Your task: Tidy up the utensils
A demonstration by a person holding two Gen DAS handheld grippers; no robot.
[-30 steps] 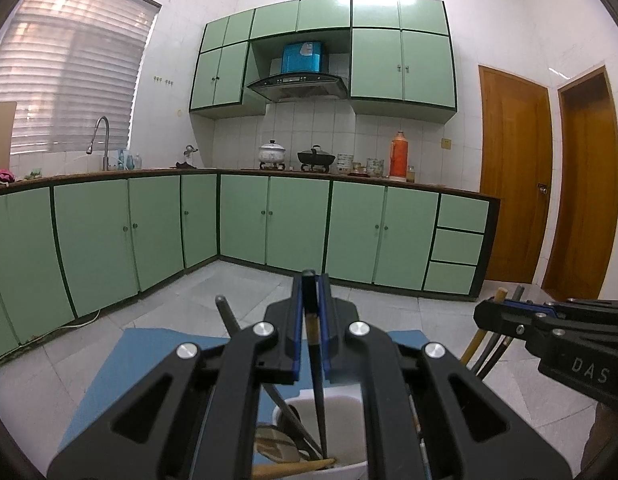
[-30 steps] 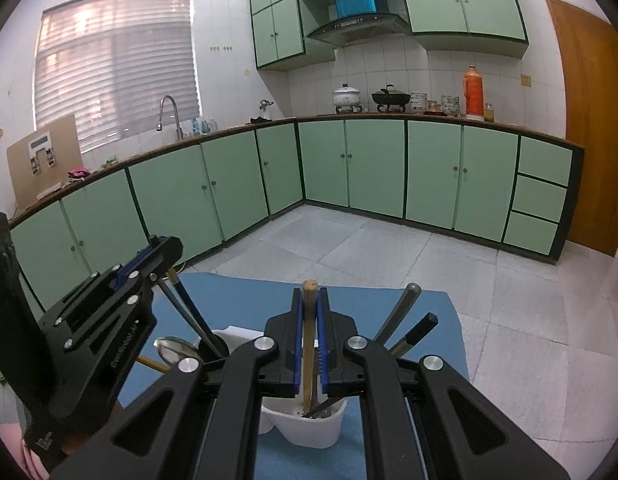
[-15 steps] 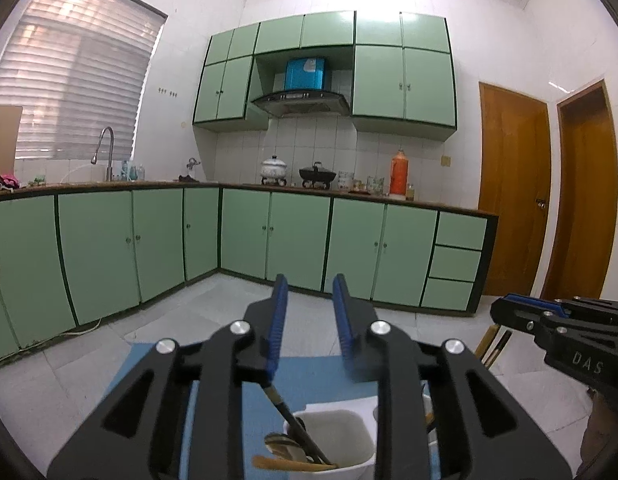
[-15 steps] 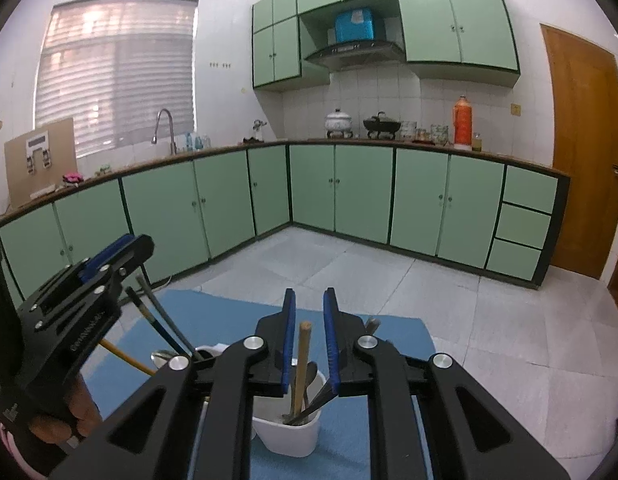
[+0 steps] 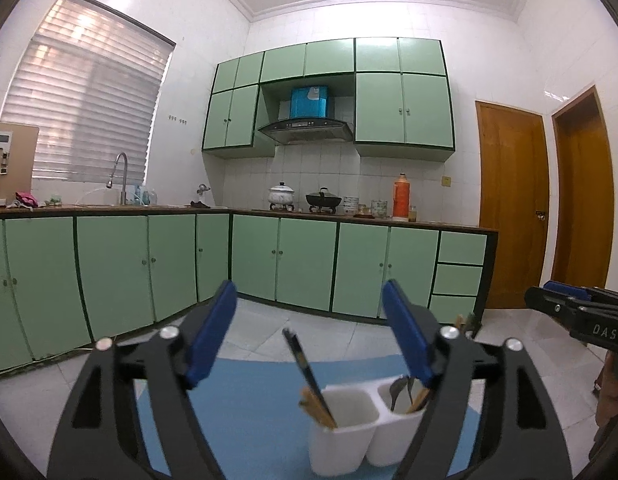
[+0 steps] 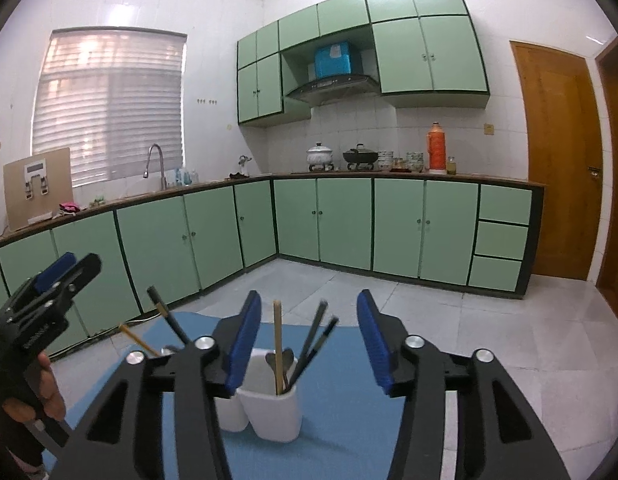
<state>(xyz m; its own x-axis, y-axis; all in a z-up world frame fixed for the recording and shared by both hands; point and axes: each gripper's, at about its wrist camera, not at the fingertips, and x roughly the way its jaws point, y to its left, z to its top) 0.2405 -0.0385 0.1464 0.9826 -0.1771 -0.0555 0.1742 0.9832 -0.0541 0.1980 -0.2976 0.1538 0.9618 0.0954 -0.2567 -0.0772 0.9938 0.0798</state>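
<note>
Blue mat (image 6: 349, 412), white utensil holder (image 6: 275, 414)

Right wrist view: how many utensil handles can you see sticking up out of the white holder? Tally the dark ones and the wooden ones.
Dark handles: 3
Wooden handles: 2
Total: 5 in view

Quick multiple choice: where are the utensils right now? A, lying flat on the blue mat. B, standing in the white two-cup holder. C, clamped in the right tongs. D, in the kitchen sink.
B: the utensils stand in the white holder on the blue mat; nothing sits between either tongs' pads.
</note>
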